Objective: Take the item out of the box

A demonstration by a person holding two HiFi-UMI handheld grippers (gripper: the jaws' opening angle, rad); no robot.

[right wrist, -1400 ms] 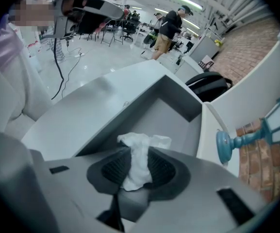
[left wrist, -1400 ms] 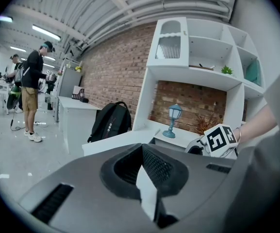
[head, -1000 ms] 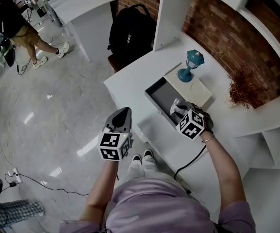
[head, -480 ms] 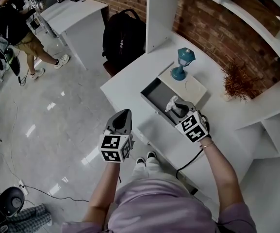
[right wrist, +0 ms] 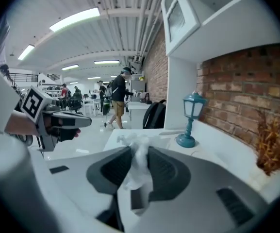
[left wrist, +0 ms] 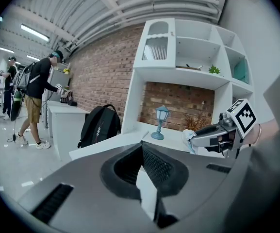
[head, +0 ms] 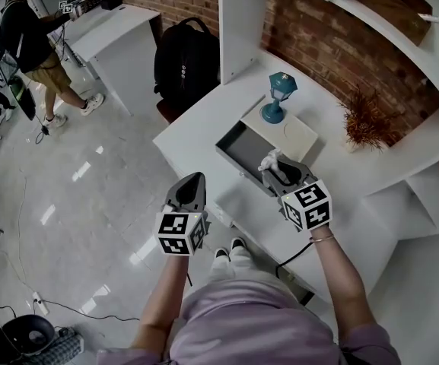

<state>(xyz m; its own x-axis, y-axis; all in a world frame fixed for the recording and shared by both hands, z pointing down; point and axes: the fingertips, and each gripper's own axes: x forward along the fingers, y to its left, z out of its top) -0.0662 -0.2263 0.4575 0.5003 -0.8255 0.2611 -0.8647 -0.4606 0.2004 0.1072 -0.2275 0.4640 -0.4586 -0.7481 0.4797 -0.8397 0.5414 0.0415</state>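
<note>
A dark grey open box [head: 240,150] lies on the white desk [head: 196,128]. My right gripper [head: 270,162] hangs just above the box's near end, shut on a crumpled white item [head: 267,158]. In the right gripper view the white item [right wrist: 139,166] is pinched between the pads and sticks out past their tips. My left gripper [head: 193,181] hovers off the desk's front edge, over the floor, its jaws shut with nothing in them. The left gripper view shows the right gripper [left wrist: 198,139] with the white item [left wrist: 188,136] at its tip.
A cream lid [head: 289,134] lies behind the box with a teal lamp [head: 278,96] on it. A dried plant [head: 362,120] stands to the right against the brick wall. A black backpack [head: 182,61] sits left of a white shelf unit [head: 242,17]. A person [head: 29,40] stands at a far desk.
My right gripper has risen out of the box with the white item in it and has rolled, so its marker cube now faces up. The left gripper has stayed put.
</note>
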